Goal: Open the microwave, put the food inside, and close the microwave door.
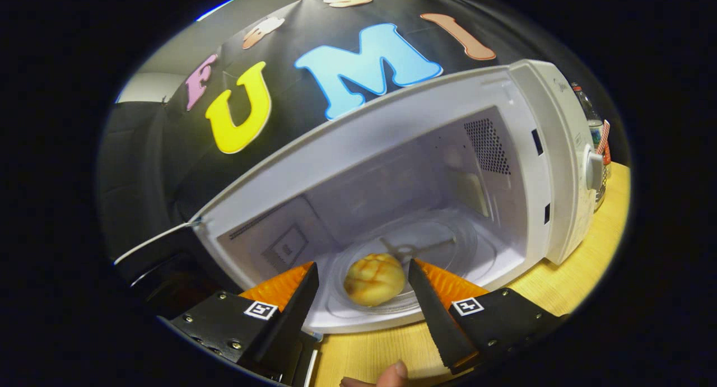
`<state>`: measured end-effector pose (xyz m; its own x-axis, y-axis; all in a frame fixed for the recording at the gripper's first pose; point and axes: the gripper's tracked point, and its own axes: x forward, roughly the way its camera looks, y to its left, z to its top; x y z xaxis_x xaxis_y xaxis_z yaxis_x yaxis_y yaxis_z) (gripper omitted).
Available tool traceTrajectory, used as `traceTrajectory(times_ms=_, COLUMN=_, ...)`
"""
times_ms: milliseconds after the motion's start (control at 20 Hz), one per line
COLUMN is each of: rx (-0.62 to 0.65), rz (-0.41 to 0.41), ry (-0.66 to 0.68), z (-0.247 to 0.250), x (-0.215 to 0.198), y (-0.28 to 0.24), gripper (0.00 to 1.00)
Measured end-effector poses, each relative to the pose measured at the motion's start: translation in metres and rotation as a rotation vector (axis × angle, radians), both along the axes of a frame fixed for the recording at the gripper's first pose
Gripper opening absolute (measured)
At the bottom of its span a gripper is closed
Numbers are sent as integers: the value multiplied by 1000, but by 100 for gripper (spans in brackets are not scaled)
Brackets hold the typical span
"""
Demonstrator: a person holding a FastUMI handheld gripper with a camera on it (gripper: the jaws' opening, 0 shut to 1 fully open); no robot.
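Behind the scene hangs the black cloth wall of the booth, and below it a light wooden table (566,289) carries the white microwave (552,152).

Starting from the gripper (363,279): its two fingers are spread wide, and they reach toward the front edge of the open cavity. Between them, without touching either finger as far as I can tell, lies the food, a round golden bun (374,279) with a crossed pattern on top. The bun rests on the glass turntable (448,252), near its front rim, so it is already inside the oven. Under the gripper, a fingertip of the person (399,370) shows above the table.

Further out, the microwave door (162,264) stands swung open at the left, dark and seen almost from its edge. On the right of the cavity is the control panel with a round knob (594,168), and beyond it a bottle (589,118) stands on the table.

My judgement: the placing step is finished or nearly finished, because the bun sits free between the spread fingers. What is left is to close the door. For this the gripper should draw back out of the opening, go around to the outer side of the door, and push it until it latches.
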<state>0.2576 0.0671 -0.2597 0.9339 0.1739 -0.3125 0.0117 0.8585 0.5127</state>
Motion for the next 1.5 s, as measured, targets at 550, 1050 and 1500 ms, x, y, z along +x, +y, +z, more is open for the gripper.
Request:
traceTrajectory(times_ms=550, rx=-19, rz=321, ry=-176, z=116, x=-205, y=31, gripper=97)
traceTrajectory(times_ms=1050, rx=-75, rz=586, ry=-446, z=208, x=-335, y=119, gripper=97)
traceTrajectory(times_ms=1500, rx=-154, rz=771, ry=-388, z=150, x=-353, y=215, gripper=96)
